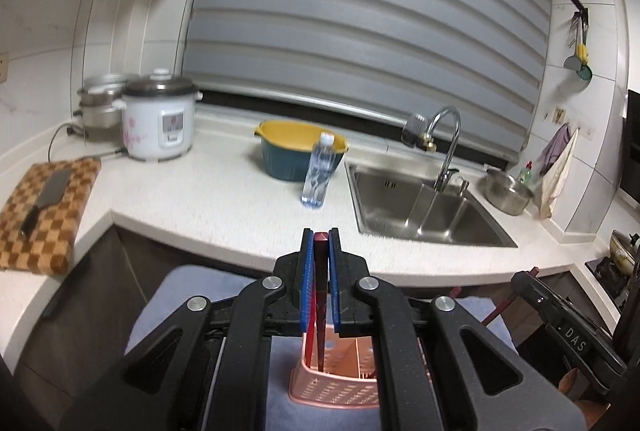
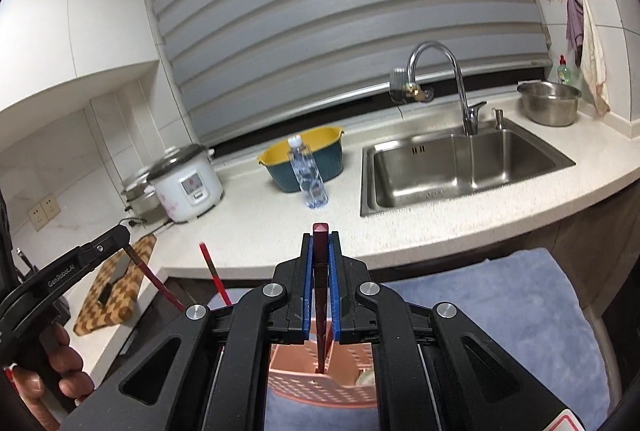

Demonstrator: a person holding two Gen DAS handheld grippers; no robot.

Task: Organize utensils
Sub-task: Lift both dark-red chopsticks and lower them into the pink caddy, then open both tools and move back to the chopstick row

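My left gripper (image 1: 320, 239) is shut on a dark red chopstick (image 1: 320, 271) whose lower end reaches into a pink perforated utensil basket (image 1: 336, 387) on a blue cloth (image 1: 188, 295). A second red chopstick (image 1: 309, 345) stands in the basket beside it. My right gripper (image 2: 321, 241) is shut on another dark red chopstick (image 2: 321, 291), its tip down in the same pink basket (image 2: 320, 383). The left gripper (image 2: 130, 241) shows at the left of the right wrist view with its red chopstick (image 2: 158, 283); another red chopstick (image 2: 214, 273) stands nearby.
White counter (image 1: 224, 207) holds a rice cooker (image 1: 160, 119), a yellow-and-teal basin (image 1: 300, 147), a water bottle (image 1: 318, 171), a checkered cutting board with a knife (image 1: 44, 207), a steel sink (image 1: 424, 207) and a steel bowl (image 1: 508, 191). The blue cloth (image 2: 500, 311) lies below the counter edge.
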